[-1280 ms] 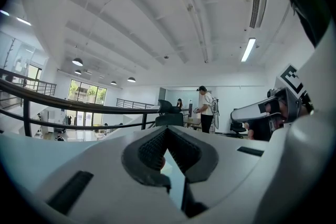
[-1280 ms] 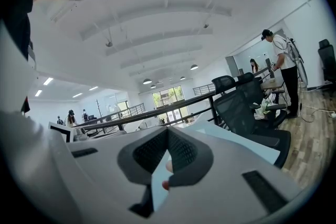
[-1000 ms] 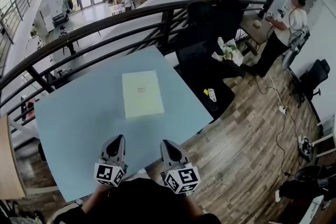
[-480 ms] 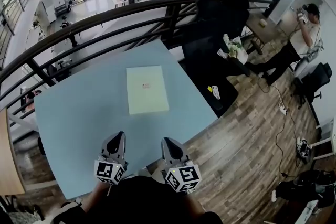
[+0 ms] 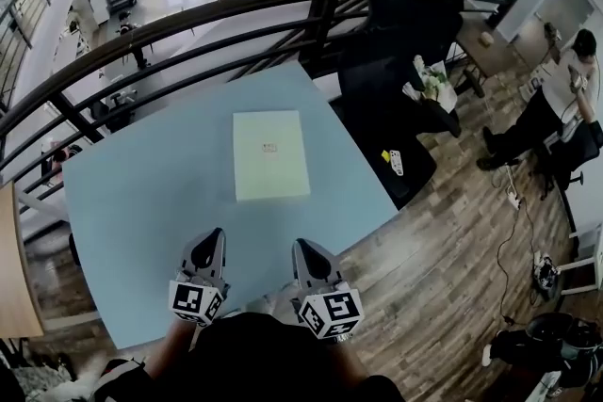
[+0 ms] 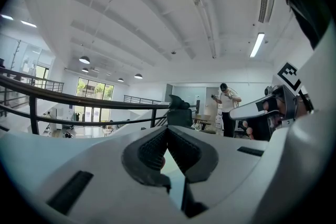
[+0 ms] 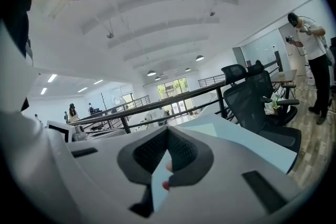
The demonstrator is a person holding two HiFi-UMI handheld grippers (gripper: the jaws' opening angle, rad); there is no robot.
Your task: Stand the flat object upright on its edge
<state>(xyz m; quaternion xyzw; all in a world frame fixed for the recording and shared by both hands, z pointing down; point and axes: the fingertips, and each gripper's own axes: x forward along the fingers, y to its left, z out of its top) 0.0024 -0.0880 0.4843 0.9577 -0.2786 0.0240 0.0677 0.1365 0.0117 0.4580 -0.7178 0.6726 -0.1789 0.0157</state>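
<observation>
**A:** How are the two grippers set?

**B:** The left gripper [image 5: 213, 240] is fully closed. Its dark ribbed pads [image 6: 154, 150] meet at the tip, and nothing is caught between them. The right gripper [image 5: 301, 247] is closed the same way, with its pads [image 7: 182, 152] together and empty. Only the blue tabletop shows through the small gap beneath the tips.

**A:** Where are they?

**B:** They sit side by side over the near edge of the light blue table [image 5: 132, 202], each held in one of the person's hands. Both point across the tabletop, and neither touches anything I can see.

**A:** And the flat object?

**B:** The flat object [image 5: 270, 155] is a pale green rectangle with a tiny mark at its centre. It lies face-down-flat near the middle of the table, well apart from both grippers and straight ahead of them. It could be a thin box or a board, but the head view is too distant to say which.

**A:** What's around it?

**B:** A dark railing [image 5: 188, 19] curves past the far side of the table. A black office chair [image 5: 415, 14] stands beyond the right corner. A standing person [image 5: 565, 85] is far off to the right on the wooden floor [image 5: 443, 268].
</observation>
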